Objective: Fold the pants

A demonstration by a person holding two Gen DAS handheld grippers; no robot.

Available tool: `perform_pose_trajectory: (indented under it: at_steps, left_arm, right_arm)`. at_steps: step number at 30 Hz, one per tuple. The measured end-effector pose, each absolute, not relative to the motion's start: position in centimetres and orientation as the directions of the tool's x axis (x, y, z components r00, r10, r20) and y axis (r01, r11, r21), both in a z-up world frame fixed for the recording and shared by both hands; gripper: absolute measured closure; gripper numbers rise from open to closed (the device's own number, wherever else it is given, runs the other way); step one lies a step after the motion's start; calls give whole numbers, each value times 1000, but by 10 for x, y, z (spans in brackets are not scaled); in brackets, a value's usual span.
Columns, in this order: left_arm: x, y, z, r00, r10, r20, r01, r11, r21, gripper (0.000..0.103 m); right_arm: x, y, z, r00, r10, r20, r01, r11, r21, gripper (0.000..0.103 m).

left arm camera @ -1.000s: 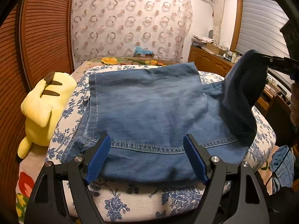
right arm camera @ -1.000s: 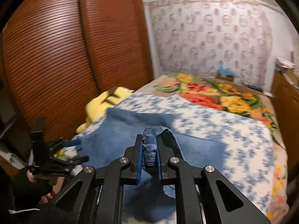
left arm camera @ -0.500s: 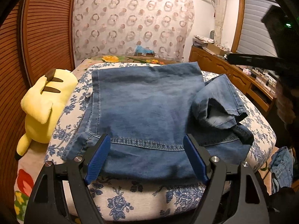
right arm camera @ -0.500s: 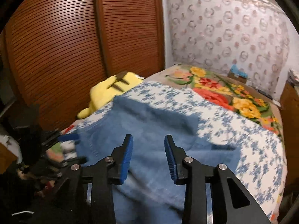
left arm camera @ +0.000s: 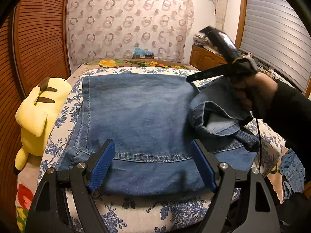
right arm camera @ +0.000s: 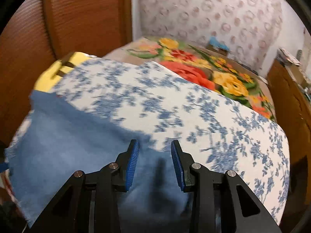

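Pants point(left arm camera: 140, 116) lie flat; left view alone shows the crumpled leg point(left arm camera: 215, 112); both tongs point(left arm camera: 153, 163) point(right arm camera: 154, 163) gape, empty.

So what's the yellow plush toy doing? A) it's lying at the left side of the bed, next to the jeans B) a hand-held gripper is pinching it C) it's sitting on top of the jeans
A: the yellow plush toy lies at the bed's left edge, beside the jeans, with neither hand-held gripper on it.
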State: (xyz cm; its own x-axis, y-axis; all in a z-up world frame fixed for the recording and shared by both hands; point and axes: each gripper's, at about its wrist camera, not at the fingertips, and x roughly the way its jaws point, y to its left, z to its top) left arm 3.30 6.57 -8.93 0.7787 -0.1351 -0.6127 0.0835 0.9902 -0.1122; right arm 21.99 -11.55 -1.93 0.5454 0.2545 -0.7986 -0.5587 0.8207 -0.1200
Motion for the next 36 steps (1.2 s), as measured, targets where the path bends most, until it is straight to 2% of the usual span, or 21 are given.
perform_pose_trajectory:
  at_steps: [4,10,13,18,22,26,28,29,31,32,36]
  left_arm:
    - [37,62,-87,780,-150,-607,100,988,-116,22]
    - [45,50,-83,778,-192,-598,144,981,-127,22]
    - [49,42,-84,771,-211,-601,168,977,-128,22]
    - [57,27,-86,753,-257,-606,216,966,-141,25]
    - [65,21,-83,746,-284,-603,238,958,-157,34]
    - [81,19,-85,726,-293,-623,244,956,-166,49]
    - [87,19,-89,717,-291,-633,242,956,-166,62]
    - [89,17,-90,714,-288,-638,241,957,-162,75]
    - [90,15,-90,713,-282,-642,240,958,-154,79]
    - [89,14,-90,715,-283,-639,244,958,-151,88]
    - [83,13,-84,725,-280,-630,245,959,-143,95]
  right_arm:
    - [229,-110,-24,522,237,-819,-549,829,-110,67]
    - [199,-129,12,552,345,-759,-555,832,-25,67]
    - [169,-145,24,572,361,-737,-564,825,-33,60]
    - [135,-169,19,566,390,-727,-576,817,-10,58]
    - [126,-191,5,546,397,-738,-566,824,24,57]
    - [122,-210,-7,495,416,-763,-571,818,75,57]
    - [123,-217,-13,474,416,-776,-560,823,100,57]
    - [124,-220,-17,461,421,-781,-555,824,116,57]
    - [131,-222,-24,436,439,-786,-547,822,156,57]
    - [132,-223,-26,427,446,-786,-548,820,167,57]
    - [137,-221,-37,406,456,-792,-545,817,191,57]
